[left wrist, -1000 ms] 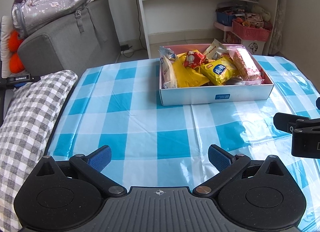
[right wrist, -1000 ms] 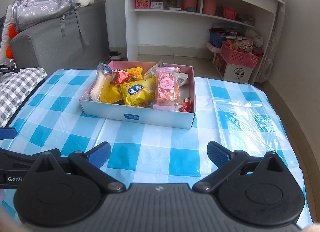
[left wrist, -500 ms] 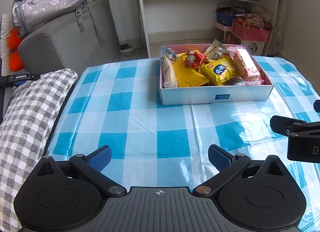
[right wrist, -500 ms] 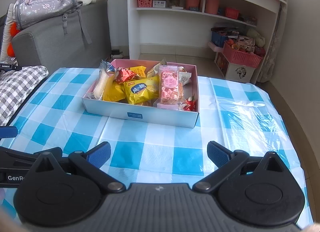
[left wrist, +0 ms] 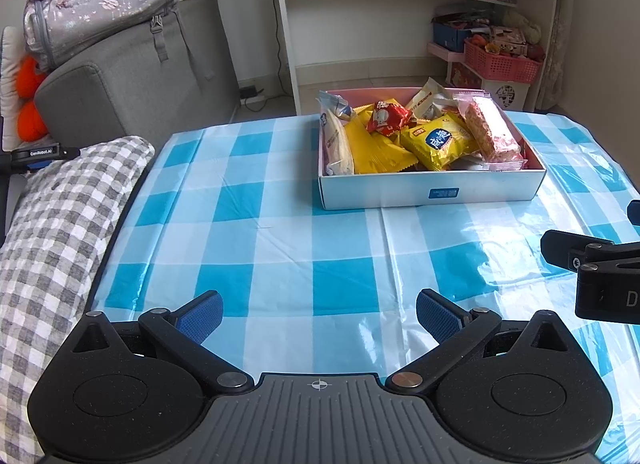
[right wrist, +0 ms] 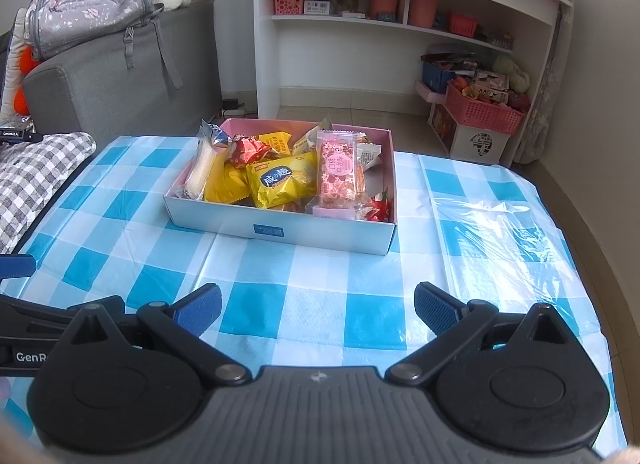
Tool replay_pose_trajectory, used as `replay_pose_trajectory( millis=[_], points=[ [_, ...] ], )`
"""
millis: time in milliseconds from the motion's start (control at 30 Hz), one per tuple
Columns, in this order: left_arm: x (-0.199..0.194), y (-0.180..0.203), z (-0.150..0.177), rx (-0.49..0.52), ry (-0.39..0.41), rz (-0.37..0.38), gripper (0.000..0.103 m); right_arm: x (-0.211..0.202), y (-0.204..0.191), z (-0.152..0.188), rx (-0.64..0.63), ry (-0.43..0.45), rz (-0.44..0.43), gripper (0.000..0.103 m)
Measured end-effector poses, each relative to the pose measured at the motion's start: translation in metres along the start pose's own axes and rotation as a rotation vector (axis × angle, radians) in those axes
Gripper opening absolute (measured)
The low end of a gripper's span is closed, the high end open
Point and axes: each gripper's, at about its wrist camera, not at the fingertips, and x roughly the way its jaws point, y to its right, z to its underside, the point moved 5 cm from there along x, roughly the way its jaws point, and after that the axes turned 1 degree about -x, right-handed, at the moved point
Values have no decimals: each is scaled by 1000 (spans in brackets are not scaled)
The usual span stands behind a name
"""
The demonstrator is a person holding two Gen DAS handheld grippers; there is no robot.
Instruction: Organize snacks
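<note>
My right gripper (right wrist: 318, 310) has eased back from the snack box (right wrist: 280, 229), which now sits farther ahead of its jaws. Both grippers, left gripper (left wrist: 318, 314) included, gape wide, empty; snacks look boxed, task likely finishing.

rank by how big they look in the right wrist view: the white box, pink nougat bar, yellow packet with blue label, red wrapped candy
1. white box
2. yellow packet with blue label
3. pink nougat bar; close to the packet, so that order is unsure
4. red wrapped candy

right gripper (left wrist: 592, 264) cut off at frame edge, shelf items (right wrist: 384, 3) too small to identify
</note>
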Motion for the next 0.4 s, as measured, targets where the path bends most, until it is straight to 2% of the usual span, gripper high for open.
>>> replay_pose_trajectory(
  millis=[400],
  points=[
    [2,1,2,1,-7,7,103,4,-1,1,-2,-5,6,103]
  ],
)
